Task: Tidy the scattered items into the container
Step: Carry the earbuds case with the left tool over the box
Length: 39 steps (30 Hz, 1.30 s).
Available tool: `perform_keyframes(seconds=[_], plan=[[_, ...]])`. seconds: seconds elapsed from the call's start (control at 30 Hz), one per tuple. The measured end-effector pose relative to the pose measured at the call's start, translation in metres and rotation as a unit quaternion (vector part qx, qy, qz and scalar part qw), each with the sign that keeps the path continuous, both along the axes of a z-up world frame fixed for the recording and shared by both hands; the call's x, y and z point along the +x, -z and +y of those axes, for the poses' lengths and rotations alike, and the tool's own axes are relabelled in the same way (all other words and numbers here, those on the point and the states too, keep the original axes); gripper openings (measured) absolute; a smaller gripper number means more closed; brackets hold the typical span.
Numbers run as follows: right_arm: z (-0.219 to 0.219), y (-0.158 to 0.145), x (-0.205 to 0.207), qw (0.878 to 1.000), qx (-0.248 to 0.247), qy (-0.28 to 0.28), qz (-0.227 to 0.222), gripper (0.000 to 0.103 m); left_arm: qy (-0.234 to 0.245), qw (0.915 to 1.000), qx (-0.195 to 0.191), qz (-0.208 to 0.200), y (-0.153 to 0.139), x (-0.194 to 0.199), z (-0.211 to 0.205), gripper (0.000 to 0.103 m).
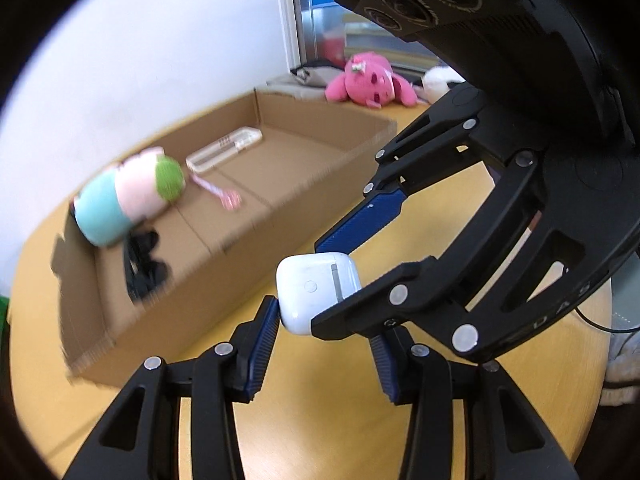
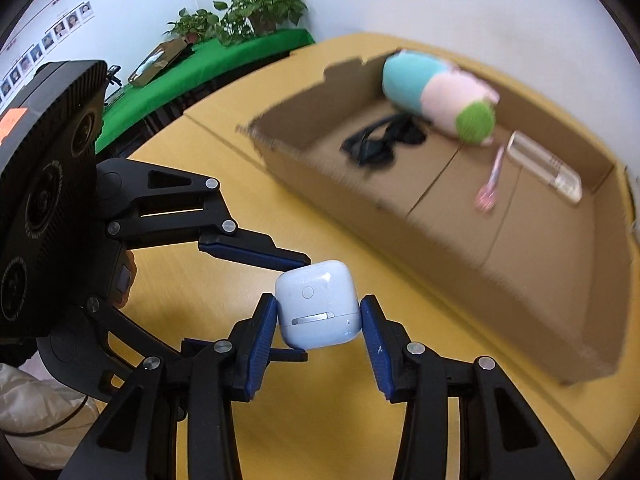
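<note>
Item: white earbud case [image 2: 317,304], glossy, rounded corners, round button and metal hinge strip showing. Location: above the yellow surface [image 2: 208,280], beside the cardboard box [image 2: 460,248]. Pinched by both the left gripper [image 1: 324,320] and the right gripper [image 2: 319,312], their fingers crossing. Open surface lies between case and box wall.

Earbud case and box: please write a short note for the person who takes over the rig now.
Left gripper: fingers closed on the white earbud case.
Right gripper: closed on the same case, crosswise.
The case is held off the table, beside the cardboard box.
Done: plush toy, sunglasses, pink pen and clear case lie in the box.
Left: put the earbud case in the box; one gripper should probably let go first.
</note>
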State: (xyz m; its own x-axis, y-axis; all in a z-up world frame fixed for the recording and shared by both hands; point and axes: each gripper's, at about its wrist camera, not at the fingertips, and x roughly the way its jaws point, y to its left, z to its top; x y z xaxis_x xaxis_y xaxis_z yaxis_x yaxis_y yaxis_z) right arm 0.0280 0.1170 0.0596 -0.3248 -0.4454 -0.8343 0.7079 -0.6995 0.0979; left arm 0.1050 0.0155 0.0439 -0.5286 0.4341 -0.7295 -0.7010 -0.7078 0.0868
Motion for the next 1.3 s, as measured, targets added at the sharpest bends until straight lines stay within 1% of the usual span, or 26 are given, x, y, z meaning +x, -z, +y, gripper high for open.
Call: perform_keyframes(seconds=[0.1, 0.17, 0.4, 0.53, 0.7, 0.77, 0.87, 0.97, 1.13, 1.3], plan=[[0.007, -0.021, -0.011, 1.000, 0.003, -0.002, 0.018, 0.046, 0.006, 0.9996, -0.014, 0.023, -0.019, -0.019, 0.012, 0.043], [0.013, -0.035, -0.026, 1.000, 0.000, -0.001, 0.027, 0.046, 0.009, 0.9991, -0.020, 0.038, -0.033, -0.025, 0.017, 0.043], [0.032, -0.076, -0.072, 0.998, -0.006, 0.010, 0.054, 0.046, 0.022, 0.9975, -0.029, 0.060, -0.072, -0.078, 0.037, 0.043], [0.041, -0.090, -0.105, 0.998, -0.001, 0.014, 0.060, 0.046, 0.026, 0.9978, -0.027, 0.056, -0.085, -0.117, 0.045, 0.043], [0.056, -0.094, -0.156, 0.999, 0.000, 0.015, 0.047, 0.046, 0.026, 0.9982, -0.030, 0.045, -0.089, -0.165, 0.059, 0.043], [0.063, -0.091, -0.175, 0.999, -0.002, 0.019, 0.041, 0.046, 0.028, 0.9984, -0.031, 0.038, -0.087, -0.183, 0.064, 0.043], [0.072, -0.082, -0.201, 0.999, 0.004, 0.023, 0.029, 0.046, 0.033, 0.9981, -0.044, 0.028, -0.077, -0.209, 0.076, 0.043], [0.080, -0.062, -0.225, 0.999, 0.012, 0.031, 0.015, 0.046, 0.040, 0.9972, -0.062, 0.014, -0.060, -0.235, 0.091, 0.043], [0.095, -0.021, -0.256, 0.998, 0.005, 0.051, -0.023, 0.046, 0.040, 0.9965, -0.067, -0.029, -0.021, -0.267, 0.101, 0.043], [0.098, 0.016, -0.272, 0.997, 0.014, 0.055, -0.059, 0.046, 0.044, 0.9937, -0.078, -0.068, 0.017, -0.279, 0.105, 0.043]])
